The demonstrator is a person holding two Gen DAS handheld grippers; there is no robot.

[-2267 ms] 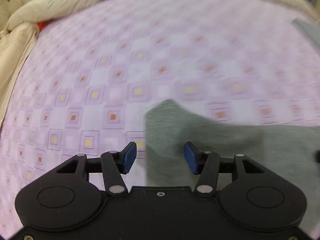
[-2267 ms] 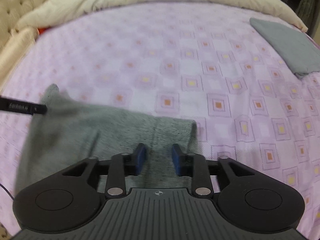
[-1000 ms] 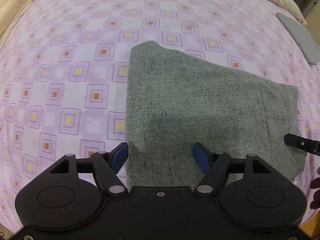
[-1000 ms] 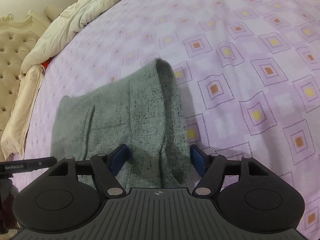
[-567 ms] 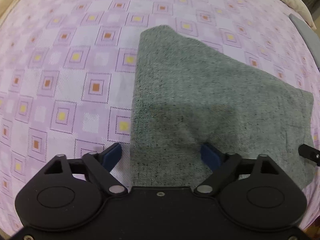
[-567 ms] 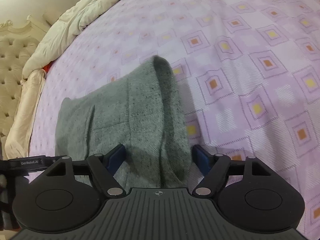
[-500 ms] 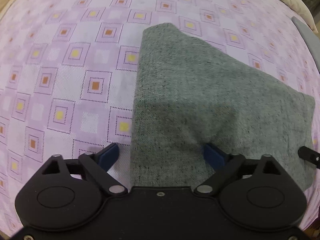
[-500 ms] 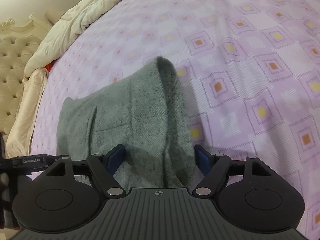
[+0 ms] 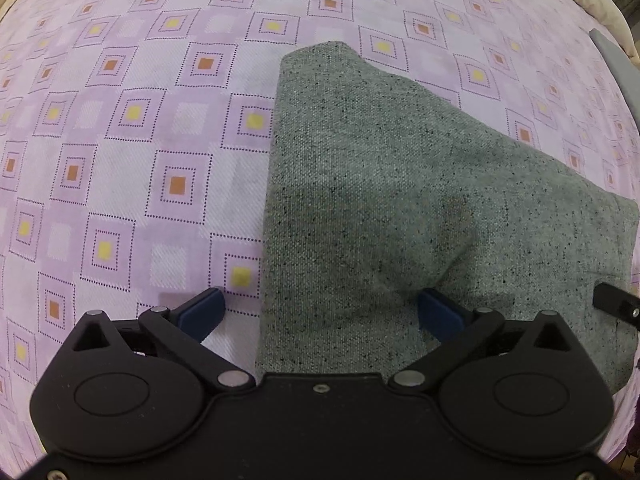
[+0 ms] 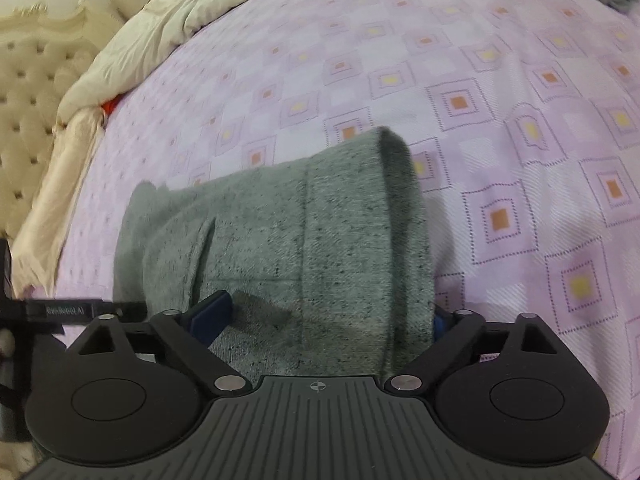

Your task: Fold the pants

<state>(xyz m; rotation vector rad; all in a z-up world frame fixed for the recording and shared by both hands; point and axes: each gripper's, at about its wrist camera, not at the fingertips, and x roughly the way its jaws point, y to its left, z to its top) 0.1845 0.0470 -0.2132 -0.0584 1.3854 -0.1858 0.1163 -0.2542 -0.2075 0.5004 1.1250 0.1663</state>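
Item: folded grey speckled knit pants, laid flat on lilac checked bedsheet; my left gripper and right gripper both spread wide, holding nothing, straddling the near edge.

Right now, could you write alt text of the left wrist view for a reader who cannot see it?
Folded grey pants lie flat on a purple bedsheet with a pattern of squares. The left gripper is just above their near edge, its blue-padded jaws wide open and holding nothing. The black tip of the right gripper shows at the right edge.
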